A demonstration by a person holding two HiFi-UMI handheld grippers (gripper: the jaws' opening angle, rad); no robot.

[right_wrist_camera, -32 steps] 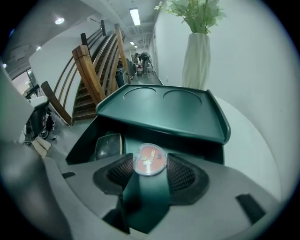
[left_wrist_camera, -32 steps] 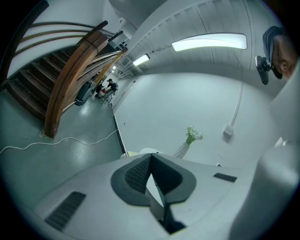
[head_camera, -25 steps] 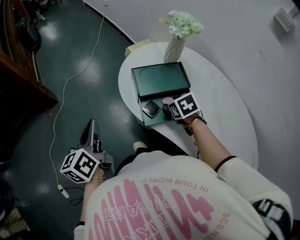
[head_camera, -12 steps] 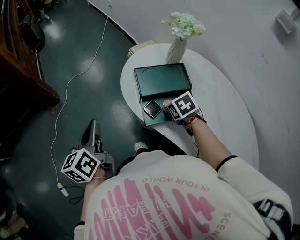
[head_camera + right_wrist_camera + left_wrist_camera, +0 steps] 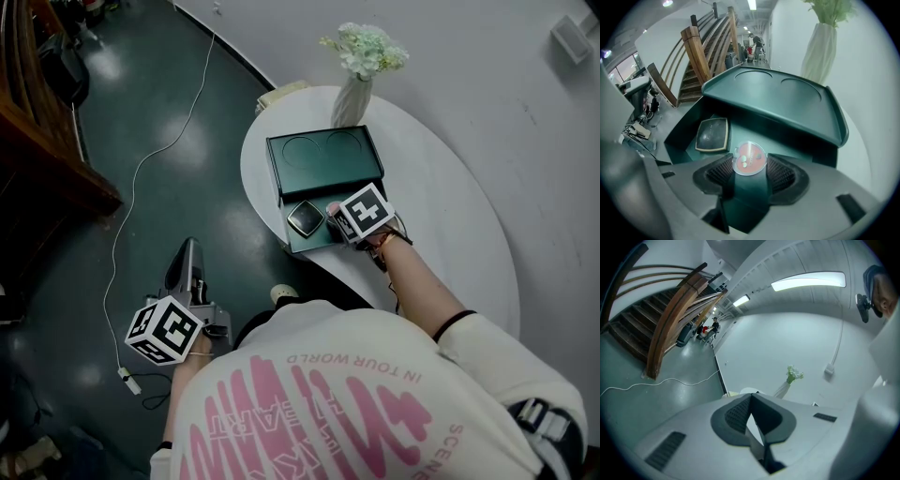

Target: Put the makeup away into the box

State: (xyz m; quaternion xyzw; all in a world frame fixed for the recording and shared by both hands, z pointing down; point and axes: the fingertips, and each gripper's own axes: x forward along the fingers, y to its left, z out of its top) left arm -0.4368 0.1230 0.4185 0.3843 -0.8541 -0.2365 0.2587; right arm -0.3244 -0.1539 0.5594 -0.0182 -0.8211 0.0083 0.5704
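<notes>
– On top of the dark green floor (image 5: 141, 187), what is the biggest thing?

– The white table (image 5: 450, 216). A green box (image 5: 325, 161) sits on it with its lid up. A white vase (image 5: 351, 98) of flowers stands just behind the box.

– Can every view see all that?

– No. Only the head view shows the whole table and both grippers at once. In it the left gripper (image 5: 190, 251) hangs low over the floor, well away from the table. The left gripper view shows wooden stairs (image 5: 656, 319) and that gripper's own jaws. The tips are pressed together with nothing in them.

– And the right gripper (image 5: 337, 223)?

– It points down over the near part of the box. From the head view its marker cube hides most of what it holds. The right gripper view looks right inside the box.

– What is in there?

– A black square case (image 5: 712, 134) lies in the bottom of the box. Just to its right is a small round makeup pot (image 5: 749, 158), pink-red under a clear lid.

– Where is the pot next to the gripper?

– Right at the jaw tips, between the two dark pads, and both pads touch its sides. The jaws are about half wide and hold it. I cannot tell if the pot touches the bottom of the box.
</notes>
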